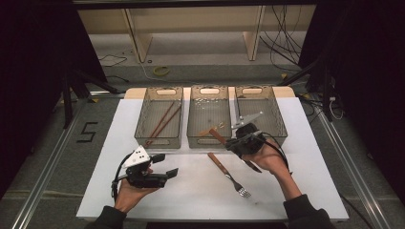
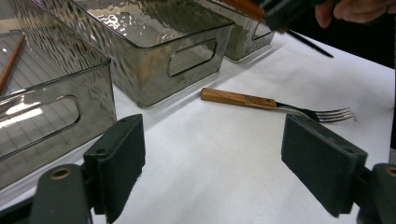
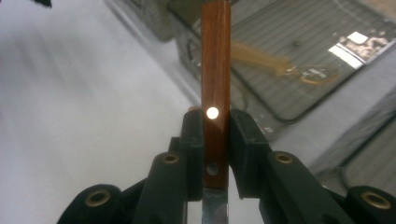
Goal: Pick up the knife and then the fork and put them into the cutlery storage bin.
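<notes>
high view: three clear grey bins stand in a row at the far side of the white bench (image 1: pixel 200 191), just beyond both grippers. the right gripper (image 1: pixel 235 139) is clamped on the wooden handle of a knife (image 1: pixel 217 136); the handle sticks out past the jaws toward the near wall of the middle bin (image 1: pixel 208 117), and the dark blade runs back under the hand. in the right gripper view the jaws press on both sides of that handle (image 3: pixel 215 70), a bright rivet showing between them, with the blade's start just below.

the left bin (image 1: pixel 159 117) lies ahead of the left gripper (image 1: pixel 165 164) and holds a pair of brown chopsticks (image 1: pixel 162 121) laid slantwise on its floor. the middle bin has a small pale brown piece near its front wall — too blurred to name — and pale specks at its far end. the right bin (image 1: pixel 260 112), just beyond the right gripper, holds a metal utensil (image 1: pixel 246 118), its shape hard to read.

the left gripper is held above the bench with its jaws wide apart and nothing between them. in the left gripper view a wooden-handled fork (image 2: pixel 275 105) lies flat on the bench just ahead of those jaws, tines toward the right jaw — in the high view it rests between the two grippers, near the right hand.
</notes>
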The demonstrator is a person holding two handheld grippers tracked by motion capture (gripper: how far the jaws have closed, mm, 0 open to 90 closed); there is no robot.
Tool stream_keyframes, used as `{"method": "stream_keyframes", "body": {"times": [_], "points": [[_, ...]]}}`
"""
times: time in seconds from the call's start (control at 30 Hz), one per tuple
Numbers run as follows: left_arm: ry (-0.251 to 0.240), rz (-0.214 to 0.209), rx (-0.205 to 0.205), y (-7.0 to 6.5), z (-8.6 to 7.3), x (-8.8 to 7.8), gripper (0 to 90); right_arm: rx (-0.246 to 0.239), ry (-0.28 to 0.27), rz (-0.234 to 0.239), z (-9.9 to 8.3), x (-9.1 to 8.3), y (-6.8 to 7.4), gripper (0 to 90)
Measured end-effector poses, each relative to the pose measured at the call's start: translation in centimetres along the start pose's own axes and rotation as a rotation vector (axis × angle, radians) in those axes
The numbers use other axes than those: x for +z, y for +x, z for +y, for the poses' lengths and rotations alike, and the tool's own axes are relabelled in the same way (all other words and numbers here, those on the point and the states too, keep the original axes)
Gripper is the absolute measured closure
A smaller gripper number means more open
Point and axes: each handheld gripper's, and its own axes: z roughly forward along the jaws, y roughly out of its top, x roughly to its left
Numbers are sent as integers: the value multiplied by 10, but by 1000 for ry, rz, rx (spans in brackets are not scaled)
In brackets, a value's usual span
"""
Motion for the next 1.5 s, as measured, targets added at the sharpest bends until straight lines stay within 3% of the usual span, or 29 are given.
{"method": "stream_keyframes", "body": {"times": [0.17, 0.6, 1.0, 1.5], "points": [[0, -2, -1, 0, 0, 0, 210, 37, -30, -39, 8, -14, -18, 772], [-7, 0, 1, 1, 0, -1, 210, 110, -25, -130, 25, -33, -64, 772], [-9, 0, 1, 2, 0, -1, 209, 179, -16, -206, 40, -35, -102, 772], [-8, -1, -1, 2, -1, -1, 208, 286, -18, -273, 47, -28, -138, 771]]}}
